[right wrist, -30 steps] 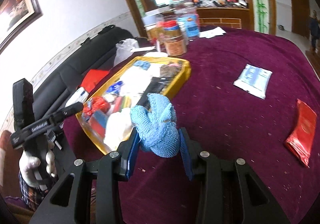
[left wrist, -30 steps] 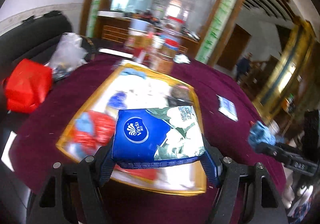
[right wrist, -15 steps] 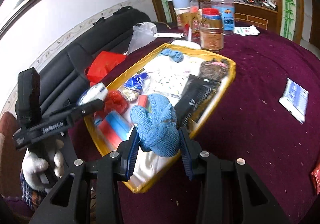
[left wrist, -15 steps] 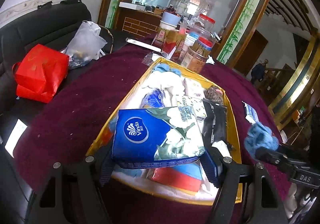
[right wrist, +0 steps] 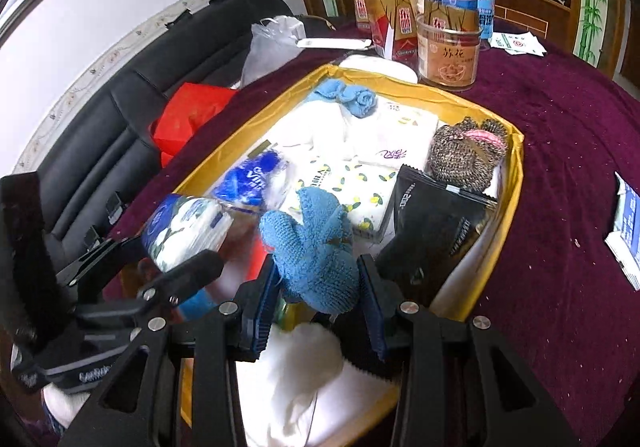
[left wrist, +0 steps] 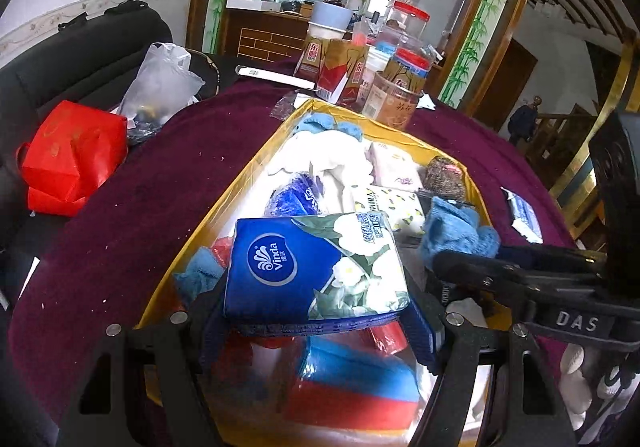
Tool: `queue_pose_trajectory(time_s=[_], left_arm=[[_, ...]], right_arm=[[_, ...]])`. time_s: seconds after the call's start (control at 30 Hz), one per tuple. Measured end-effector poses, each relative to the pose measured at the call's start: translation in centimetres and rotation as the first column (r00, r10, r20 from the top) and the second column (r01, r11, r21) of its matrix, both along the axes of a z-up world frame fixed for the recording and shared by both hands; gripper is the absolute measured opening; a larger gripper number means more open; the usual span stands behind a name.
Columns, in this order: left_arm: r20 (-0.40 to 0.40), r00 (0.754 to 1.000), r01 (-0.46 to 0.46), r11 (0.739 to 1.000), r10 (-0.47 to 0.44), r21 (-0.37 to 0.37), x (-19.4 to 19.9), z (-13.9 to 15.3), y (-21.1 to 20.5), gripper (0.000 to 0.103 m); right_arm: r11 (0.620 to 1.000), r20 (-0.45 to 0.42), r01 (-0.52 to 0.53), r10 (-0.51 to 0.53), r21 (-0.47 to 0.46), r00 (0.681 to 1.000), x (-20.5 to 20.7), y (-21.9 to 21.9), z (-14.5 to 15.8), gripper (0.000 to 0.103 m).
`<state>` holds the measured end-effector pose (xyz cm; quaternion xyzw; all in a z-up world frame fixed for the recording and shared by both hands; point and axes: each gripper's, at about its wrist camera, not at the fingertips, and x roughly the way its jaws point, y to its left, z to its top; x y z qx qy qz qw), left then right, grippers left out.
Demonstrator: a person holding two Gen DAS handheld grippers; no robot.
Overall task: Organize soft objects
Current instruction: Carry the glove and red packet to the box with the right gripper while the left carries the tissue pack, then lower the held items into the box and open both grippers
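A blue and white Vinda tissue pack sits clamped between the fingers of my left gripper, held over the near end of a yellow tray. My right gripper is shut on a bunched blue knitted cloth, also above the tray. In the left wrist view that blue cloth and the right gripper's black body show at the right. The tissue pack appears at the left of the right wrist view. The tray holds tissue packs, white cloths, a brown knitted item, a black packet and another blue cloth.
The tray lies on a dark red tablecloth. Jars and boxes stand just behind it. A red bag and a clear plastic bag rest on a black sofa at the left. A blue-white packet lies on the cloth to the right.
Both grippers have come in over the tray with their loads, which now fills each view. The right gripper has moved leftward from the open tablecloth. The grips look unchanged.
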<state>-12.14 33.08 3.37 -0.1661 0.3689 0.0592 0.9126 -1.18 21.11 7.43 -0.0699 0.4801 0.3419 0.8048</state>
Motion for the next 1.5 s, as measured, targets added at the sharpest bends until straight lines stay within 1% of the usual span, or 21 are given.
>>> queue_pose_trajectory(time_s=[0.13, 0.5, 0.87, 0.97, 1.03, 1.07, 1.13, 1.2, 1.23, 1.27, 1.3, 1.33, 1.37, 1.4, 1.43, 1.47, 1.5], left_arm=[[0.000, 1.000, -0.005, 0.999, 0.005, 0.043, 0.4, -0.4, -0.5, 0.078], [0.004, 1.000, -0.016, 0.998, 0.016, 0.058, 1.0, -0.7, -0.3, 0.078], [-0.001, 1.000, -0.020, 0.998, 0.020, 0.058, 1.2, -0.8, -0.5, 0.084], [-0.005, 1.000, -0.021, 0.998, 0.021, 0.067, 1.4, -0.9, -0.7, 0.086], [-0.007, 1.000, -0.019, 0.997, 0.020, 0.070, 1.4, -0.8, -0.9, 0.088], [-0.005, 1.000, -0.022, 0.997, 0.023, 0.071, 1.4, -0.8, -0.9, 0.088], [0.017, 0.999, -0.041, 0.997, 0.039, 0.071, 0.9, -0.4, -0.9, 0.088], [0.059, 0.996, -0.075, 0.993, 0.070, 0.093, 0.0, 0.5, -1.1, 0.089], [0.109, 0.989, -0.118, 0.984, 0.104, 0.131, -1.0, 1.5, -1.3, 0.091], [0.148, 0.982, -0.141, 0.979, 0.119, 0.149, -1.8, 2.4, -1.5, 0.095], [0.182, 0.974, -0.164, 0.971, 0.132, 0.174, -2.5, 3.2, -1.7, 0.100], [0.235, 0.961, -0.196, 0.957, 0.145, 0.212, -3.5, 4.5, -2.4, 0.103], [0.275, 0.951, -0.205, 0.952, 0.140, 0.225, -4.3, 5.3, -2.8, 0.103], [0.310, 0.940, -0.218, 0.950, 0.143, 0.224, -5.0, 5.8, -3.0, 0.103], [0.342, 0.926, -0.238, 0.950, 0.158, 0.205, -5.6, 6.0, -3.0, 0.103], [0.361, 0.917, -0.250, 0.950, 0.170, 0.188, -5.8, 6.2, -3.0, 0.103], [0.368, 0.913, -0.254, 0.952, 0.178, 0.169, -5.9, 6.4, -2.9, 0.103]], right_arm=[[1.000, -0.028, 0.005, -0.005, -0.016, 1.000, 1.1, 0.7, -1.2, 0.038], [0.999, -0.013, -0.001, 0.001, -0.041, 1.000, 1.3, 1.4, -2.2, 0.038], [1.000, -0.024, 0.027, -0.027, 0.015, 0.999, 1.5, 0.2, -1.3, 0.042], [0.998, -0.014, 0.020, -0.019, 0.053, 1.000, 1.2, -0.1, -0.5, 0.055], [0.998, 0.007, 0.004, -0.004, 0.064, 1.000, 0.8, 0.0, 0.0, 0.067], [0.998, 0.013, -0.002, 0.001, 0.064, 1.000, 0.7, 0.1, 0.2, 0.069], [0.998, 0.038, -0.001, -0.002, 0.068, 0.999, 0.4, 0.0, 0.7, 0.069], [0.996, 0.059, 0.010, -0.016, 0.089, 0.998, 0.1, -0.6, 1.4, 0.069], [0.995, 0.069, 0.019, -0.026, 0.103, 0.997, -0.1, -1.0, 1.8, 0.069], [0.992, 0.078, 0.027, -0.037, 0.122, 0.996, -0.3, -1.6, 2.3, 0.070], [0.987, 0.080, 0.033, -0.046, 0.158, 0.996, -0.6, -2.4, 2.9, 0.073], [0.980, 0.088, 0.049, -0.067, 0.195, 0.994, -1.0, -3.5, 3.5, 0.075], [0.977, 0.105, 0.059, -0.081, 0.203, 0.991, -1.5, -4.3, 4.0, 0.075], [0.977, 0.120, 0.061, -0.087, 0.205, 0.989, -1.8, -4.7, 4.3, 0.075], [0.976, 0.144, 0.062, -0.093, 0.206, 0.985, -2.3, -5.4, 4.6, 0.075], [0.977, 0.167, 0.065, -0.100, 0.201, 0.981, -3.0, -6.1, 4.8, 0.075], [0.979, 0.182, 0.066, -0.101, 0.191, 0.978, -3.5, -6.6, 4.8, 0.075]])
